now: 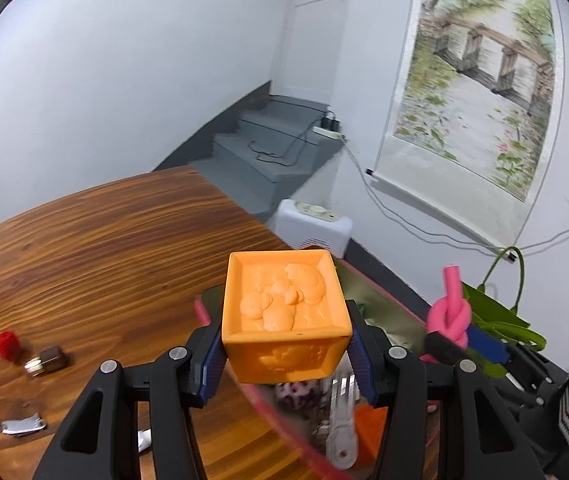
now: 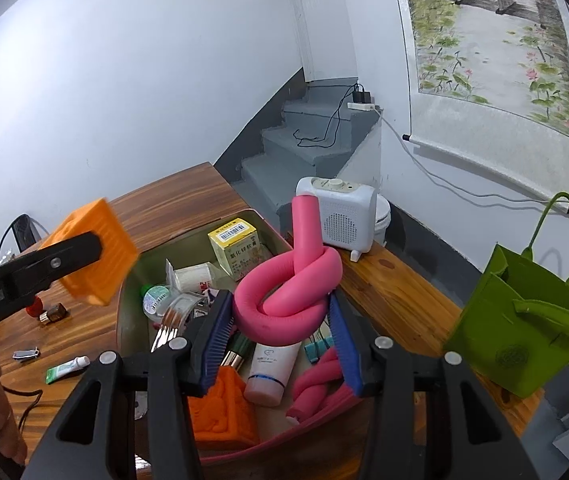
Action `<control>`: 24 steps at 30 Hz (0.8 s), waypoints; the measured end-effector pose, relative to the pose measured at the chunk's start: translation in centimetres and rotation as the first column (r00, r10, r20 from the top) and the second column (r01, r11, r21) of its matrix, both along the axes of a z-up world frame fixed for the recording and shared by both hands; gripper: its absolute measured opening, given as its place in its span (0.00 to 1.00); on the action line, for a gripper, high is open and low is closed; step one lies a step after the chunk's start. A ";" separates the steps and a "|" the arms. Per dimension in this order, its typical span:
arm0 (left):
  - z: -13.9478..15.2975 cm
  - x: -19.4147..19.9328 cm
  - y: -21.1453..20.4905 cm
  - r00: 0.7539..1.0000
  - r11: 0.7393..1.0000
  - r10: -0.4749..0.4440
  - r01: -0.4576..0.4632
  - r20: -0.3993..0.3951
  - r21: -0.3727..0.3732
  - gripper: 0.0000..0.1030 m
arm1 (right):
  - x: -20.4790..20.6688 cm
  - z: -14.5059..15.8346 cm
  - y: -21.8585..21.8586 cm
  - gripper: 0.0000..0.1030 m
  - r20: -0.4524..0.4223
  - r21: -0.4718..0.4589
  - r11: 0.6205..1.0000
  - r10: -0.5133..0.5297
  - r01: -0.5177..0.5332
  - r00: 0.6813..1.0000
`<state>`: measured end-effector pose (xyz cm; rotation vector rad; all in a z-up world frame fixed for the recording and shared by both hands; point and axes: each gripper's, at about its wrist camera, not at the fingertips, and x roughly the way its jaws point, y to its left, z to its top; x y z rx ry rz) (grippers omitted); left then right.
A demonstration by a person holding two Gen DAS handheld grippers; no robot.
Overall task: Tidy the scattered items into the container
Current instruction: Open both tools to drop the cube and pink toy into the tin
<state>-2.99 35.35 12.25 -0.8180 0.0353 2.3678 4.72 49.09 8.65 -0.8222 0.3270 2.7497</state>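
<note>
My left gripper [image 1: 284, 360] is shut on an orange cube [image 1: 284, 308] with raised animal figures, held in the air beside the near-left part of the container [image 1: 368, 288]. The right wrist view shows that cube [image 2: 100, 256] at the left, one black finger [image 2: 60, 260] across it. My right gripper [image 2: 284, 328] is shut on a knotted pink foam tube [image 2: 284, 284], hanging over the olive, pink-rimmed container [image 2: 126, 328]. Inside lie a yellow box [image 2: 236, 246], a fork [image 2: 166, 326], a white tube [image 2: 272, 372], a second orange cube [image 2: 220, 412] and several other small items.
On the wooden table [image 1: 104, 240] left of the container lie a red piece [image 1: 7, 344], a small brown bottle [image 1: 46, 360], a nail clipper [image 2: 25, 354] and a green-white tube [image 2: 66, 369]. A white heater [image 2: 340, 216] and a green felt bag [image 2: 524, 320] stand to the right.
</note>
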 end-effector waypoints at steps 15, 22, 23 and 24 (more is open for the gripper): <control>-0.8 -1.0 -0.8 0.998 0.999 0.012 -0.015 0.064 0.041 0.75 | 0.3 -0.4 0.3 0.65 0.006 -0.047 0.999 0.007 -0.006 1.000; -0.9 -0.5 -3.1 0.997 0.999 0.049 -0.051 0.061 0.019 0.75 | 0.8 0.2 -1.4 0.67 -0.022 -0.047 0.999 0.022 -0.023 1.000; -0.8 -0.4 -3.6 0.997 0.998 0.059 -0.060 0.059 0.020 0.75 | 0.7 0.4 -1.7 0.67 -0.026 -0.047 0.998 0.030 -0.031 0.999; -0.7 -0.4 -4.1 0.996 0.997 0.069 -0.070 0.059 0.021 0.75 | 0.7 0.5 -2.2 0.67 -0.030 -0.045 0.998 0.041 -0.042 0.999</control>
